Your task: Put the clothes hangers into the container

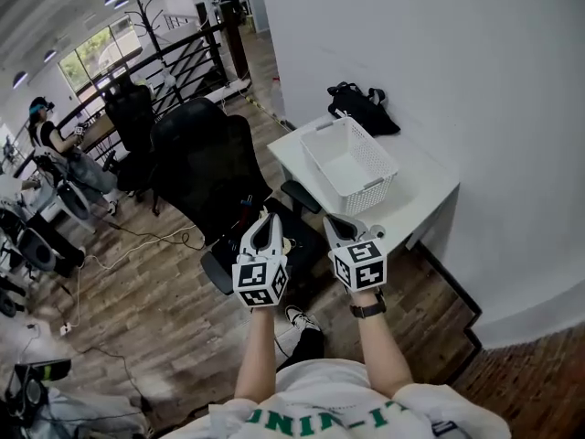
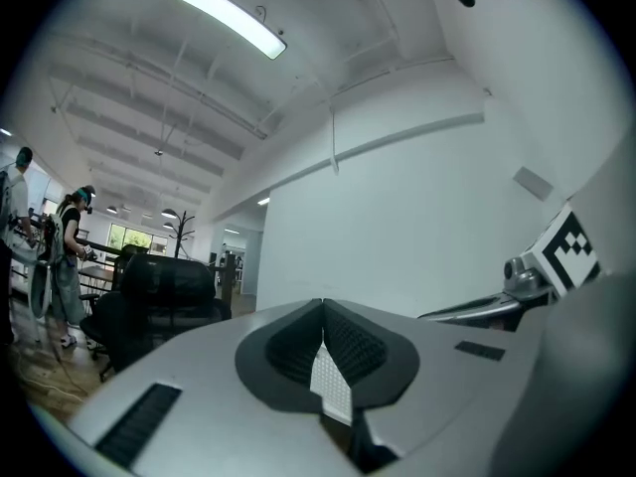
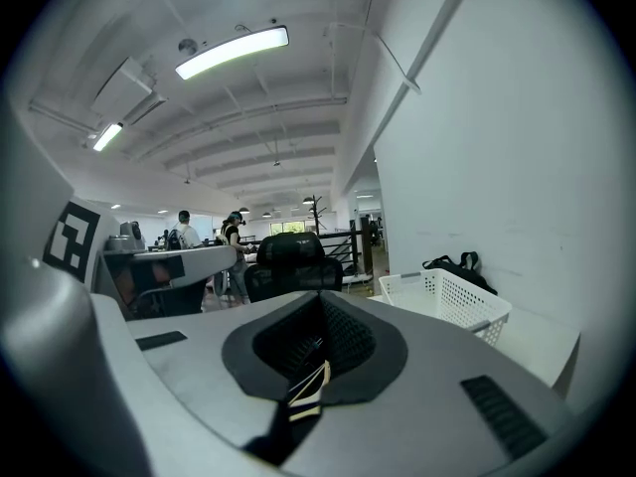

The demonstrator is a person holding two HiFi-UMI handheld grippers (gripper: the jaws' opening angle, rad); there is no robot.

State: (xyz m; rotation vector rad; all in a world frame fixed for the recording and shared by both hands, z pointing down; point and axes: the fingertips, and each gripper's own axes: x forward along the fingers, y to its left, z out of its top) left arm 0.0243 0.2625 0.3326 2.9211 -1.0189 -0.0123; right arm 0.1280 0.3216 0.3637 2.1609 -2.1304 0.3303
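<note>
Writing: green capitals run across the person's white shirt, cut off by the near edge and too partial to read. Black-and-white square markers sit on each gripper's cube.
Left gripper: jaws pressed together with nothing in them. It is held over the seat of the black office chair, left of the table.
Right gripper: jaws also together, gripping nothing. It is just right of the left one, near the table's near edge, and a dark watch is on that wrist.
Container: a white lattice basket standing on the table, far right of both grippers and apart from them.
Table: white, set against the white wall on the right. A black bag lies at its far end, beyond the container.
Floor: wood planks, with cables trailing at the left.
Room: an open office with a black railing, a coat stand and a person at the far left, and a strip light on the white ceiling.
</note>
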